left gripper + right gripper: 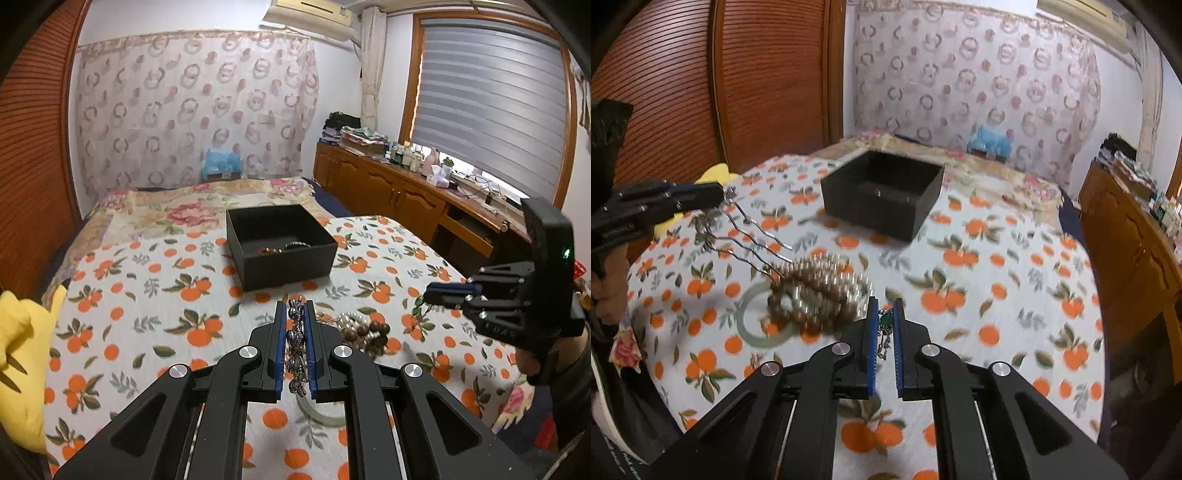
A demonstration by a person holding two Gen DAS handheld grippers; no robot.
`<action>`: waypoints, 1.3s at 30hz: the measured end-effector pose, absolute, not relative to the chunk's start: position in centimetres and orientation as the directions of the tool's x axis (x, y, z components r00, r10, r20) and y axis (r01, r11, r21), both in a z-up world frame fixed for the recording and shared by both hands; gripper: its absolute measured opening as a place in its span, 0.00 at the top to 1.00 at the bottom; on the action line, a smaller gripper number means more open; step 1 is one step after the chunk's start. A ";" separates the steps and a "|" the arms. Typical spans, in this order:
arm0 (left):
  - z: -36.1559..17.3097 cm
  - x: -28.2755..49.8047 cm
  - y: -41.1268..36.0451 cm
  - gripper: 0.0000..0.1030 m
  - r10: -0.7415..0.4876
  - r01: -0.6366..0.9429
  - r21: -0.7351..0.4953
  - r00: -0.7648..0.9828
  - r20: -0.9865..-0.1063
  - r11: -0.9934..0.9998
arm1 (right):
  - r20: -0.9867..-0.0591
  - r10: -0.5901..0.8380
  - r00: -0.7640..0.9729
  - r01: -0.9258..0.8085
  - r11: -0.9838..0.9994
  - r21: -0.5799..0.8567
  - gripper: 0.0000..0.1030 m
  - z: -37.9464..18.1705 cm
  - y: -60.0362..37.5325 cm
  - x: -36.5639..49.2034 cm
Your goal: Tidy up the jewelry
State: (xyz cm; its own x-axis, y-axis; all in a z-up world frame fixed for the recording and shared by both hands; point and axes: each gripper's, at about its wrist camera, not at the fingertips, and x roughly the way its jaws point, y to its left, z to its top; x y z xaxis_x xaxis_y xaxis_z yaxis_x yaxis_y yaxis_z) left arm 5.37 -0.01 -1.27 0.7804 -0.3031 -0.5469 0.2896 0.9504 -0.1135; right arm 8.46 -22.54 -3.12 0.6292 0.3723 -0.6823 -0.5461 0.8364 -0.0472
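My left gripper is shut on the ornate silver head of a hair comb. In the right wrist view its wavy prongs stick out over the bedspread from the left gripper. My right gripper is shut on a thin chain with a green bead, lifted above the cloth. It shows at the right of the left wrist view too, as the right gripper. An open black box stands beyond, with a ring and a reddish piece inside. Wooden and pearl beads and a jade bangle lie between the grippers.
The orange-print bedspread covers the bed. A yellow plush toy lies at its left edge. A wooden cabinet with clutter runs along the right under the window. A slatted wooden wardrobe stands on the left.
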 end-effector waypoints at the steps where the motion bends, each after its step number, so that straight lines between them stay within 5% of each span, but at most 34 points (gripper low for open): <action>1: -1.3 5.6 -0.1 0.92 -0.299 0.287 -0.109 0.783 -0.545 0.952 | -0.673 0.375 0.637 -0.549 0.834 -0.054 0.92 -2.6 -22.4 8.8; 20: 1.4 12.5 0.8 0.92 -0.223 0.230 -0.050 0.827 -0.516 0.972 | -0.616 0.434 0.658 -0.584 0.810 -0.053 0.92 2.5 -17.3 18.3; 39: 1.3 17.7 -0.6 0.92 -0.172 0.204 -0.001 0.822 -0.543 0.979 | -0.667 0.426 0.612 -0.522 0.851 0.064 0.87 -1.6 -15.8 27.9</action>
State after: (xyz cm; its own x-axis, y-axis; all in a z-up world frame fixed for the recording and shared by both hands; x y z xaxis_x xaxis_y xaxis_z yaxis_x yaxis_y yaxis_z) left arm 17.66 -0.55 1.32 0.8221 -0.1720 -0.5427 0.2044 0.9789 -0.0006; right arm 27.89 -15.75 -1.58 0.6116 0.4256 -0.6669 -0.5219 0.8506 0.0642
